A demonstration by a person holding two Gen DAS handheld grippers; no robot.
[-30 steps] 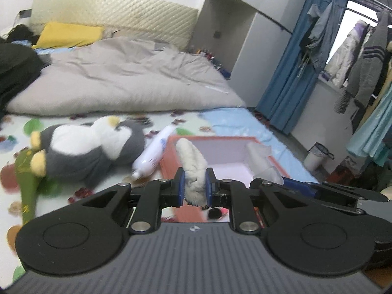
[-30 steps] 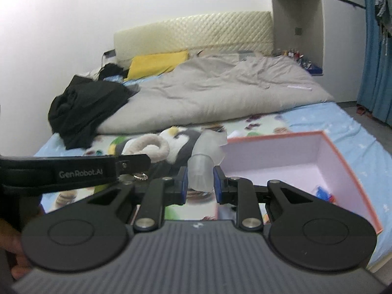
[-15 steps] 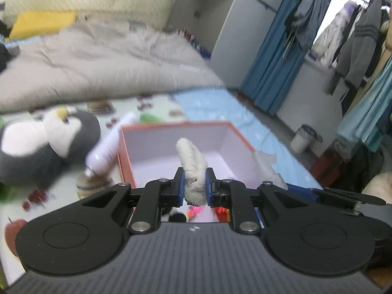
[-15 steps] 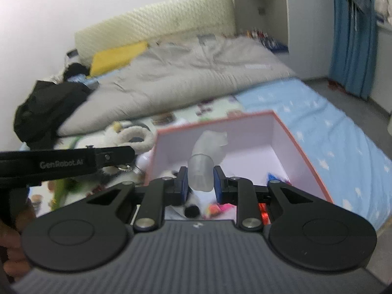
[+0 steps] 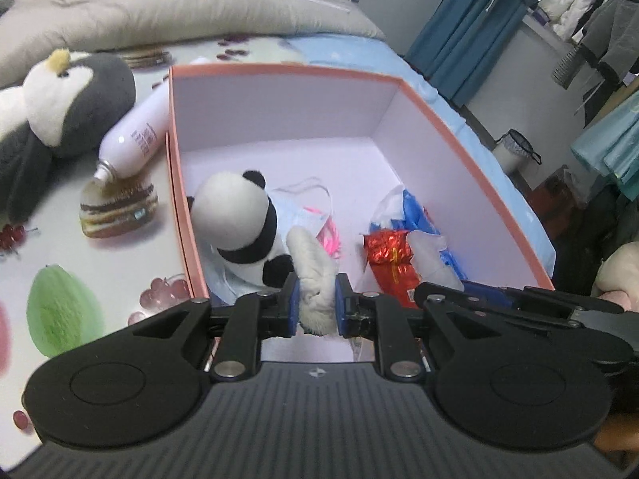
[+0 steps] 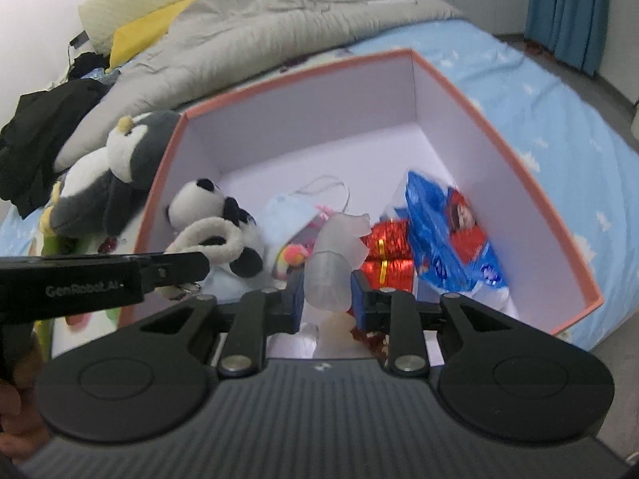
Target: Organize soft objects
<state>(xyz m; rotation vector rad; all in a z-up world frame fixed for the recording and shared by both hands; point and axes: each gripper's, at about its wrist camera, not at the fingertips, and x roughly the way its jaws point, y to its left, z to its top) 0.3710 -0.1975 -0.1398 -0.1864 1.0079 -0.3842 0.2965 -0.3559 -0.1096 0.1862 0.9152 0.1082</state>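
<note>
My left gripper (image 5: 315, 304) is shut on a white fleecy ring (image 5: 313, 275), low over the near end of the pink-rimmed box (image 5: 279, 68). In the right wrist view the same ring (image 6: 223, 239) hangs beside the panda plush (image 6: 199, 203). My right gripper (image 6: 327, 299) has a translucent soft cup (image 6: 329, 275) between its pads over the box (image 6: 303, 74). Its jaws are opening, and the cup still fills the gap. Inside the box lie the panda plush (image 5: 235, 219), a face mask (image 5: 303, 211), a red foil packet (image 5: 389, 255) and a blue packet (image 6: 447, 235).
A grey and white penguin plush (image 5: 48, 107) lies on the bed left of the box. Between them are a white bottle (image 5: 135, 131) and a burger-shaped toy (image 5: 118, 207). A grey duvet (image 5: 159, 4) covers the far bed. Black clothes (image 6: 40, 135) lie far left.
Both grippers have come forward and down over the box with their objects, and the views now tilt down into it. The right jaws stand slightly wider.
</note>
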